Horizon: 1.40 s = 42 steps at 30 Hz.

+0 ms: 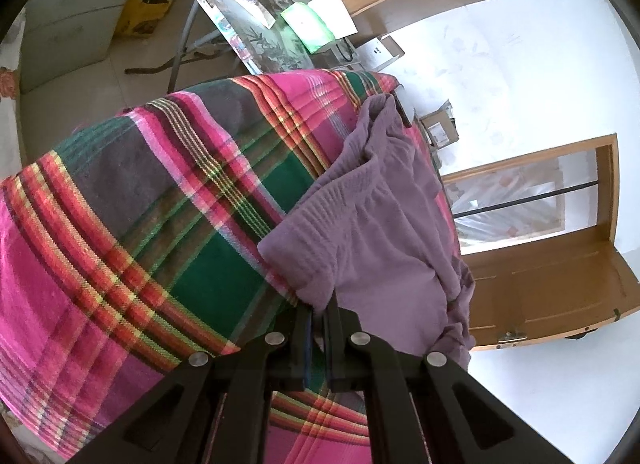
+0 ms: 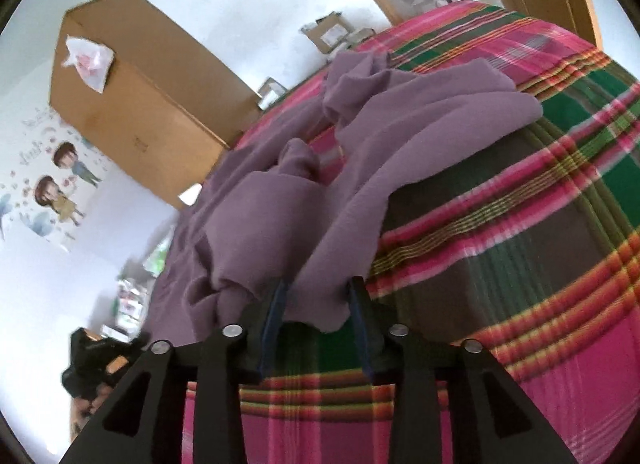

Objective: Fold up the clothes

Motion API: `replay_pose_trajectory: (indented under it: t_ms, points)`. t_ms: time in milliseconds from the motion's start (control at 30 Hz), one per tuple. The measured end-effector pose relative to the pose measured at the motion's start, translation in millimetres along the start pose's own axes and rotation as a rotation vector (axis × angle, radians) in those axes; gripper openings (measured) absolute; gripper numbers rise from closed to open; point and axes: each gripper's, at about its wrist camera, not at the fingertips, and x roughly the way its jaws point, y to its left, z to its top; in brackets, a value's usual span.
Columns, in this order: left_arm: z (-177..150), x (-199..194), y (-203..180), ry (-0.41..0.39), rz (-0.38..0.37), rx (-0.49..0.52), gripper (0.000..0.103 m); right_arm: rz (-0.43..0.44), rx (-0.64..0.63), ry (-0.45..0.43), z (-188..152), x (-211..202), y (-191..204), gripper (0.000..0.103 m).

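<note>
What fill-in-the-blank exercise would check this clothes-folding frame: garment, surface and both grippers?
1. The garment being handled is ____ in colour.
2. It lies on a ____ patterned cloth of pink, green and red.
3. The left gripper is ____ on the garment's edge.
4. The right gripper has its jaws ____, with a fold of the garment between them.

Missing words: purple; plaid; shut; open
</note>
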Motion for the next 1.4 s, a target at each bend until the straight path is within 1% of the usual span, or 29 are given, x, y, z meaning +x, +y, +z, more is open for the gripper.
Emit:
replay_pose_trajectory:
  t_ms: [100,167,200,267,367,567,900,1133,1400]
  points:
    - [-1.3,1.4,-0.4,0.005,0.008,0.003,0.004,-0.025,-0.017,-0.009,2.5,3.9,3.4,0.040]
    - [-0.8,2.1,0.5,0.006,0.012,0.001,0.004,-0.035,-0.036,-0.013,2.6,4.9,5.2,0.022]
    - [-0.5,2.6,1.1,0.009,0.013,-0.002,0.004,-0.044,-0.050,-0.019,2.9,4.2,5.9,0.007]
    - [-0.8,3.6,1.7,0.010,0.020,0.002,0.004,-0.058,-0.072,-0.035,3.5,1.1,7.0,0.006]
    - [-0.8,5.8,3.4,0.014,0.031,0.000,0.004,-0.071,-0.078,-0.095,5.8,-15.2,4.7,0.005]
    - [-2.0,6.8,1.4,0.014,0.033,-0.004,0.004,-0.136,-0.071,-0.184,19.1,-42.4,-10.7,0.005]
    - [-0.6,8.0,-0.4,0.009,0.050,-0.006,0.004,-0.229,-0.056,-0.254,32.5,-63.6,-36.7,0.005]
    - [1.2,9.7,-2.1,0.006,0.062,-0.009,0.004,-0.299,-0.007,-0.311,42.2,-82.5,-60.0,0.005]
    - [3.3,10.2,-1.1,0.006,0.063,-0.017,0.004,-0.403,0.049,-0.351,53.4,-98.3,-90.4,0.005]
